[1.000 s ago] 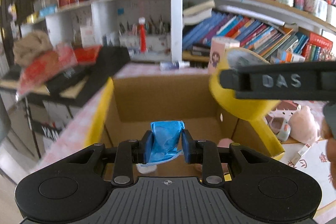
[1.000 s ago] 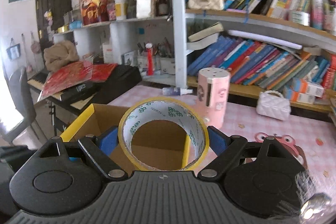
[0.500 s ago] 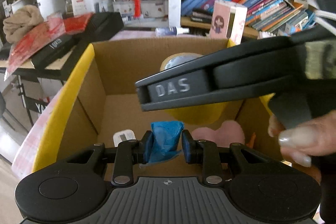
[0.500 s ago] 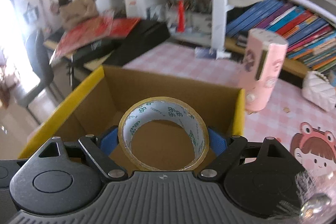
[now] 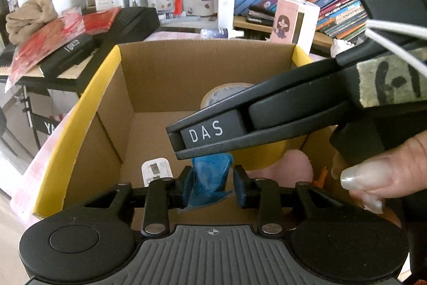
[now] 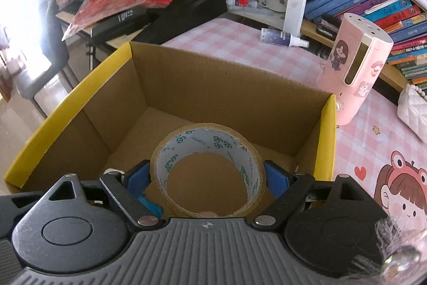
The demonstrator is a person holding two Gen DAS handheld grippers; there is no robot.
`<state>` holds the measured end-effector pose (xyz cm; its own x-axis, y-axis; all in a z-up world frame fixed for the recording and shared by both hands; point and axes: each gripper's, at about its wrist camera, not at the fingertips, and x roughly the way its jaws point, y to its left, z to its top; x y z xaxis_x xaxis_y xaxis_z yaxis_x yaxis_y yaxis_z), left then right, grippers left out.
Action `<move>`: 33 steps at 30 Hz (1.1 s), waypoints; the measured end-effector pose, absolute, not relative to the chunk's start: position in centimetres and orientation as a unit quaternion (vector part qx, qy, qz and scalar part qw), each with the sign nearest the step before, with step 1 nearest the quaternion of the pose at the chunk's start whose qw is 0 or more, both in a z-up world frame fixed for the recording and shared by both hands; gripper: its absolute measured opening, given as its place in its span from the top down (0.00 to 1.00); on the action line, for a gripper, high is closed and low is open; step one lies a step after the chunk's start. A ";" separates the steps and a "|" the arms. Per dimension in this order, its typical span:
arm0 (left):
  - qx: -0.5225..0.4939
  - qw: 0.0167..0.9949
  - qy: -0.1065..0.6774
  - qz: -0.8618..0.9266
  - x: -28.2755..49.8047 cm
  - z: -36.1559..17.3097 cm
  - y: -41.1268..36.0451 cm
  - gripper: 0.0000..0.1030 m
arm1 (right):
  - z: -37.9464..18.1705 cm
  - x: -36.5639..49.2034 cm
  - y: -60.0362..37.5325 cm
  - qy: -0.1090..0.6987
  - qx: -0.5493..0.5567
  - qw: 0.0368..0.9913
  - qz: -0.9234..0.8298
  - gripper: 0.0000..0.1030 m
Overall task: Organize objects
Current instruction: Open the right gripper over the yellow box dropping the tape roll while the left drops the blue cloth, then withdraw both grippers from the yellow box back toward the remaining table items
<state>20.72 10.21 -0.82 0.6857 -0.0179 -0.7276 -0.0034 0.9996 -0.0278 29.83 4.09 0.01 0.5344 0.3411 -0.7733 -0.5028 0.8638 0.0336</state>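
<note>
Over the cardboard box (image 5: 80, 108), the left gripper (image 5: 212, 184) has just opened, freeing the blue wad (image 5: 210, 178); the right gripper (image 6: 206, 178) grasps the tape roll (image 6: 206, 148), now lowered inside.

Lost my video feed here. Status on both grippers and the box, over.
Left gripper jaws just opening, crumpled blue plastic piece between them. Right gripper clamps clear tape roll over yellow-rimmed cardboard box. Right gripper crosses over the left.
</note>
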 end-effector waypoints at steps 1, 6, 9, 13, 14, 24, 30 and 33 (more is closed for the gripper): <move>-0.013 0.920 0.392 -0.001 20.6 -0.7 10.3 0.57 | 0.0 29.8 4.1 0.416 -0.096 0.871 0.243 0.14; -0.012 0.928 0.373 0.006 19.6 0.0 10.4 0.42 | 0.6 29.2 3.5 0.392 -0.083 0.883 0.243 0.11; -0.010 0.933 0.359 0.007 18.8 0.6 10.6 0.37 | 1.3 28.4 3.0 0.371 -0.068 0.894 0.243 0.11; -0.014 0.941 0.339 0.014 17.5 1.6 11.1 0.31 | 3.1 26.6 1.8 0.323 -0.044 0.915 0.239 0.11; -0.018 0.942 0.334 0.015 17.2 1.9 11.2 0.29 | 3.6 26.2 1.6 0.312 -0.041 0.919 0.236 0.11; -0.028 0.960 0.275 0.044 13.0 3.8 12.9 0.21 | 6.6 20.0 -2.9 0.219 -0.009 0.959 0.178 0.10; -0.024 0.963 0.266 0.039 10.7 3.8 13.1 0.20 | 5.9 16.2 -4.5 0.219 0.003 0.966 0.140 0.10; -0.022 0.962 0.270 0.036 9.4 3.5 13.2 0.20 | 5.3 14.5 -5.0 0.227 0.004 0.966 0.124 0.10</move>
<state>9.40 13.21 3.52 0.8514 0.0574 -0.5213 -0.0806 0.9965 -0.0220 14.51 -4.95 5.29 0.8665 0.2414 -0.4370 -0.2376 0.9692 0.0644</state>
